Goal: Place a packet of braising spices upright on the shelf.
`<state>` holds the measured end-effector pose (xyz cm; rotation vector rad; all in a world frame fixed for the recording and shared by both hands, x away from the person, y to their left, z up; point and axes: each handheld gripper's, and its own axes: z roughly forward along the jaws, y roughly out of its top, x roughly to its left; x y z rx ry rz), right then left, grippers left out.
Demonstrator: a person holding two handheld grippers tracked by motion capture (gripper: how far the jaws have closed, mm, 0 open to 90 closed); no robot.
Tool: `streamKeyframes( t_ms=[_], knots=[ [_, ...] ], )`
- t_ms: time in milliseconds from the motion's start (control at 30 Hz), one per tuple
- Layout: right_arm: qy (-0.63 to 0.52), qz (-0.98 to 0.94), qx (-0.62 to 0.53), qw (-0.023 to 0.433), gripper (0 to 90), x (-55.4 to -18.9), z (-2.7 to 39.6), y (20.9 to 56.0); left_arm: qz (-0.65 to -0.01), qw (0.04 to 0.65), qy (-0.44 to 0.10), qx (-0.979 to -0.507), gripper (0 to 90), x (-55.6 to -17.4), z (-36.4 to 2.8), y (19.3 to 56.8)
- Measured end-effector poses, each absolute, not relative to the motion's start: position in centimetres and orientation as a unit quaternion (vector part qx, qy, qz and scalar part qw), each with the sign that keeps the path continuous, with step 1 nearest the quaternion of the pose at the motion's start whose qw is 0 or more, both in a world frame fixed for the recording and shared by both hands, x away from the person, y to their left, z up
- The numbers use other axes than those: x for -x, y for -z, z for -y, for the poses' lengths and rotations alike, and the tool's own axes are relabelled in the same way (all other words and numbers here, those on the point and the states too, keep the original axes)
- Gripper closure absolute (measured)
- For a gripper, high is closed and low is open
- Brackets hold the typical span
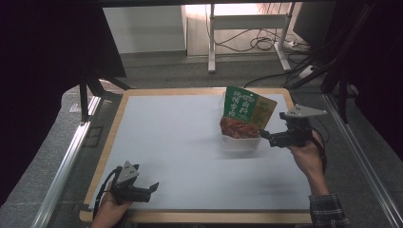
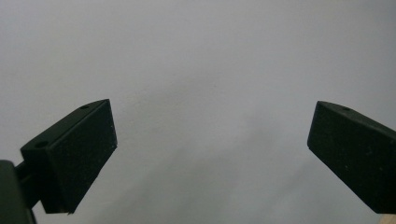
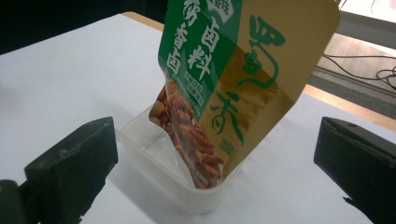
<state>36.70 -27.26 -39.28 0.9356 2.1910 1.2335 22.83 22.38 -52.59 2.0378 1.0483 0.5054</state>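
Observation:
A green and gold snack packet [image 1: 246, 111] [image 3: 224, 84] stands tilted in a clear plastic tub [image 1: 241, 141] [image 3: 187, 191] at the table's far right. My right gripper [image 1: 264, 135] [image 3: 215, 163] is open just right of the tub, its jaws wide apart and pointing at the packet without touching it. My left gripper [image 1: 154, 186] [image 2: 210, 154] rests open near the front left edge of the table, with nothing between its jaws but the white surface.
A white mat [image 1: 180, 142] covers the wooden table [image 1: 109, 142]. Metal rails [image 1: 66, 156] run along both sides. Beyond the table stand a desk frame [image 1: 211, 42] and floor cables [image 1: 266, 42].

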Motion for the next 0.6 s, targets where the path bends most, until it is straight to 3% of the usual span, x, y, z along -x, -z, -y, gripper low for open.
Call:
streamKeyframes(
  t_ms=[600],
  knots=[
    [-0.446,-0.796,-0.344,0.221,0.0,-34.9,28.0,39.9,-0.41,0.388,-0.199,-0.801,1.4,-22.8,-22.4,52.6]
  ],
)
